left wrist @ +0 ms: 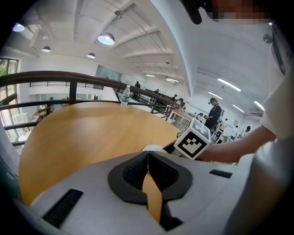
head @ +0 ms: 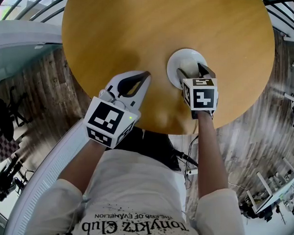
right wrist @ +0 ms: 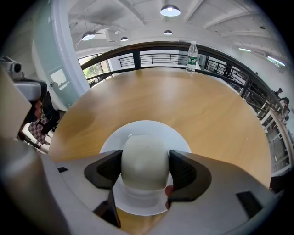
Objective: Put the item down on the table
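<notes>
White short-sleeved T-shirt bears black lettering and apparently ink-splatter print.

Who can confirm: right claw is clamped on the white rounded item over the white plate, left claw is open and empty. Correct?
Not quite. The left claw is shut, not open: the left gripper view shows it closed tight with nothing in it. The rest holds: the right claw is clamped on the white rounded item over the white plate.

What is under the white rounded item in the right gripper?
A white plate, lying on the wooden table. The item, shut in the right gripper, covers the plate's middle, so contact between them cannot be told.
</notes>
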The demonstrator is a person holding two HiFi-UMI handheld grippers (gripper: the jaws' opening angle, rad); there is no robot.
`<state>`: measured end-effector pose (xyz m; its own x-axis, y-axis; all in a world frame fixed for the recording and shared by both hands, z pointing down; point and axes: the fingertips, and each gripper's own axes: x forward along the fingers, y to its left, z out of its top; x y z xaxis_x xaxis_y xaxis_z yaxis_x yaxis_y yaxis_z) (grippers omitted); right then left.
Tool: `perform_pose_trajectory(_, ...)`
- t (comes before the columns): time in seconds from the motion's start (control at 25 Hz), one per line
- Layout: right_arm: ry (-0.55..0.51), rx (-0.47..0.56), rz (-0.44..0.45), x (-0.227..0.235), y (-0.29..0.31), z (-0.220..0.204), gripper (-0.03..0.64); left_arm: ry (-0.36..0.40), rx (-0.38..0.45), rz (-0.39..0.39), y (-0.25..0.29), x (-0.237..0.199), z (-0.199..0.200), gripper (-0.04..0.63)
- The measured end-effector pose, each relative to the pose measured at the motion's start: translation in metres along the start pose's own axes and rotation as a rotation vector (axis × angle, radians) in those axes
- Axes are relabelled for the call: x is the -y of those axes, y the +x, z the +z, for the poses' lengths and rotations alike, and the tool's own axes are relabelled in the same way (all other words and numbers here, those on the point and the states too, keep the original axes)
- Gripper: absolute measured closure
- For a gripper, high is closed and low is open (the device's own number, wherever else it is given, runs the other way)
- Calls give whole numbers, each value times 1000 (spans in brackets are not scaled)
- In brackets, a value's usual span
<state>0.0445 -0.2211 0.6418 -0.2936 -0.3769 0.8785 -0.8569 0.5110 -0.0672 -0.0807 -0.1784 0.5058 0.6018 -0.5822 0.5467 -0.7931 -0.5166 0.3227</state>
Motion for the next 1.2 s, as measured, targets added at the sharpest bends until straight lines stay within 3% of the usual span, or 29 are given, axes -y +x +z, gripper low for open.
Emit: perform_pose_trajectory(1.2, 33, 97, 18, -2, -40, 8, 293, 37, 37, 10, -19, 22, 11, 571)
